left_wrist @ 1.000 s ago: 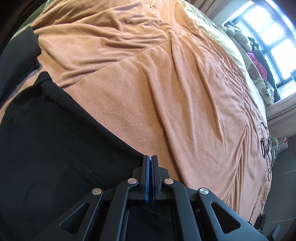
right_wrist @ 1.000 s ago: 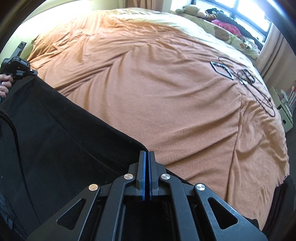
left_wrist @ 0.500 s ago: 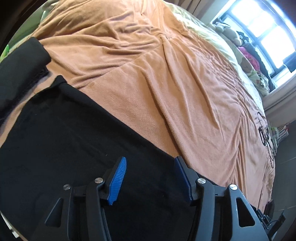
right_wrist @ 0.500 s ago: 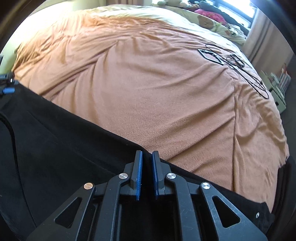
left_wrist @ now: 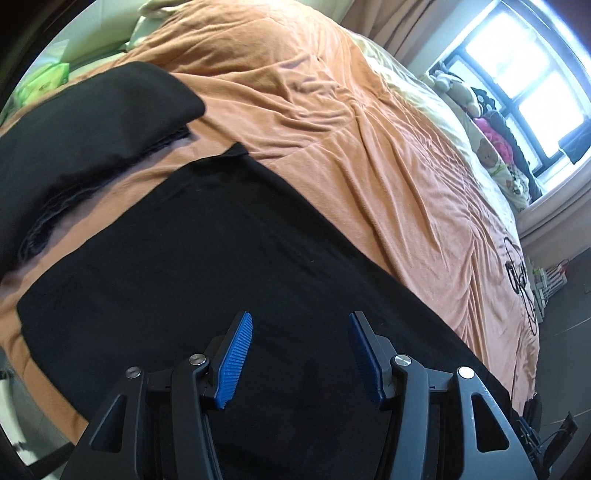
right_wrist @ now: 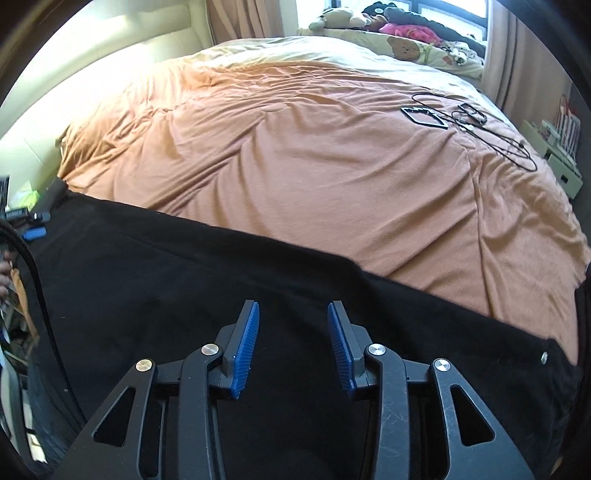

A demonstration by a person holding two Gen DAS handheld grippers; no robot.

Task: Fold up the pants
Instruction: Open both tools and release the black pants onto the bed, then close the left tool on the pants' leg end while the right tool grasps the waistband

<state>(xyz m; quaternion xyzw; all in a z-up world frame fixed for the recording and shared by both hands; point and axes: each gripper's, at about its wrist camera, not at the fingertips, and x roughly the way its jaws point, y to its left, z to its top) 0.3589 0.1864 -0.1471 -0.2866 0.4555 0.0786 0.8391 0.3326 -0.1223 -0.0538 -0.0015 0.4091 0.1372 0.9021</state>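
Both claws, L (left_wrist: pixel 300 354) & R (right_wrist: pixel 293 345), just opened, empty, above flat black pants (right_wrist: pixel 184 295), long axis running L–R on bed (right_wrist: pixel 295 166).

pants (left_wrist: pixel 207 266): plain black, no pattern; one small silver stud (right_wrist: pixel 543 356) near an edge
second garment (left_wrist: pixel 85 122): black, plain
blanket (right_wrist: pixel 314 166): orange-peach, unpatterned
bedding at far side (right_wrist: pixel 424 48): pale cream-yellow, printed with brown bear faces
soft toys and clothes at window (right_wrist: pixel 402 27): beige, dark brown, bright pink, black
cables (right_wrist: pixel 509 144): black
flat device (right_wrist: pixel 424 116): black, pale edge
headboard (right_wrist: pixel 92 70): cream-white
curtain (right_wrist: pixel 251 18): dusty pink-brown
left gripper (left_wrist: pixel 300 356): black frame, blue ribbed pads, silver screws
right gripper (right_wrist: pixel 293 349): same colouring
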